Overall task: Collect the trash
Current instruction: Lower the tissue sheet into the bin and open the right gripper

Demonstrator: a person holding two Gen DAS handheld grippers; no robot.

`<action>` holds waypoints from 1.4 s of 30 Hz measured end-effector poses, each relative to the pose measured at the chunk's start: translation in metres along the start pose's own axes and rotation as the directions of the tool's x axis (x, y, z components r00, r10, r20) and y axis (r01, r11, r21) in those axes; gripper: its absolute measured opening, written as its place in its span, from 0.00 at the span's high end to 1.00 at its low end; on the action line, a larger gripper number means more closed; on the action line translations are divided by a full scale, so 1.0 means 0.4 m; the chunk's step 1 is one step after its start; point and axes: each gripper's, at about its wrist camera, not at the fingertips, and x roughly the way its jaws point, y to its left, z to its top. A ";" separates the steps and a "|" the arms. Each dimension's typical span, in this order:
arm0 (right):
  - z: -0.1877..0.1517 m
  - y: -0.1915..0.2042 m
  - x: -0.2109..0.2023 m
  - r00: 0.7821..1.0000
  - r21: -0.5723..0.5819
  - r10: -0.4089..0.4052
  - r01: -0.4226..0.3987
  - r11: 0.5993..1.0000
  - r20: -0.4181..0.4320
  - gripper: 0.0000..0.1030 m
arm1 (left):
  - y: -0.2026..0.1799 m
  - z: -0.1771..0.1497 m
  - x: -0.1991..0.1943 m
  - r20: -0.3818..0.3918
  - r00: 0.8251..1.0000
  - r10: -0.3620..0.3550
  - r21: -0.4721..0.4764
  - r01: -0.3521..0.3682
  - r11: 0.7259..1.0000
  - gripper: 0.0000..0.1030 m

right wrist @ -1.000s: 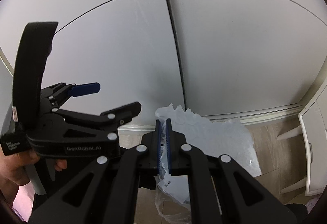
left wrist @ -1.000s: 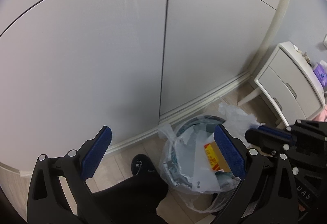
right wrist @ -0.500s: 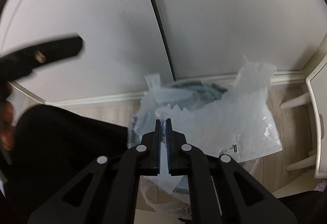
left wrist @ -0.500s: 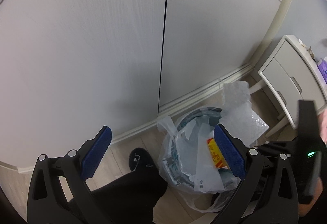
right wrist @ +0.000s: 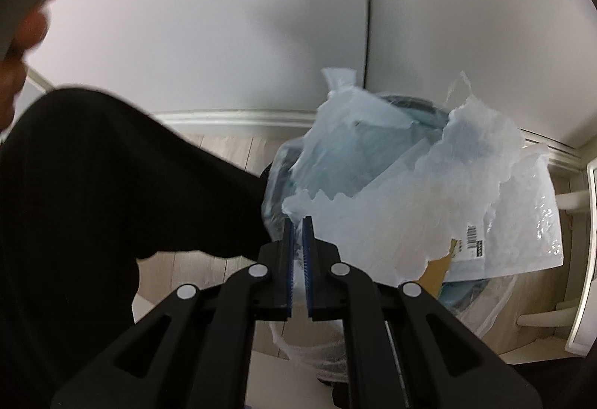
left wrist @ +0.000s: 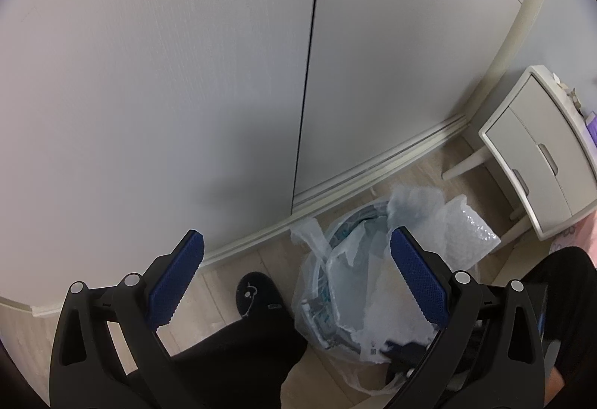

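The right gripper [right wrist: 297,222], jaws pinched on a torn plastic wrapper [right wrist: 429,192] directly above the lined bin [right wrist: 406,106], may spill it beside the bin if released now, while the left gripper [left wrist: 296,278] gapes empty.

Both wrist views look steeply down, sharing the lined bin [left wrist: 335,282]

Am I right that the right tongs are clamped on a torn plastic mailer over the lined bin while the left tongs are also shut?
Not quite: the left tongs are wide open and empty, as the left wrist view shows. The rest holds: the right tongs are clamped on the torn plastic mailer over the lined bin.
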 end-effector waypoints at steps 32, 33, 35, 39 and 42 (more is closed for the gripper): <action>-0.037 -0.113 0.071 0.996 0.151 -0.081 0.086 0.985 -0.041 0.93 | -0.113 -0.095 0.233 -0.189 0.982 -0.025 0.178 0.059 0.982 0.06; -0.038 -0.116 0.076 0.996 0.154 -0.082 0.088 0.984 -0.044 0.93 | -0.112 -0.096 0.235 -0.193 0.981 -0.026 0.178 0.060 0.982 0.06; -0.038 -0.118 0.080 0.996 0.156 -0.080 0.087 0.984 -0.047 0.93 | -0.113 -0.101 0.248 -0.204 0.979 -0.020 0.185 0.059 0.981 0.06; -0.039 -0.117 0.097 0.995 0.151 -0.080 0.088 0.985 -0.060 0.93 | -0.124 -0.118 0.275 -0.240 0.971 -0.010 0.199 0.059 0.978 0.06; -0.042 -0.122 0.104 0.994 0.155 -0.080 0.090 0.984 -0.069 0.93 | -0.130 -0.126 0.289 -0.251 0.968 0.005 0.219 0.052 0.974 0.06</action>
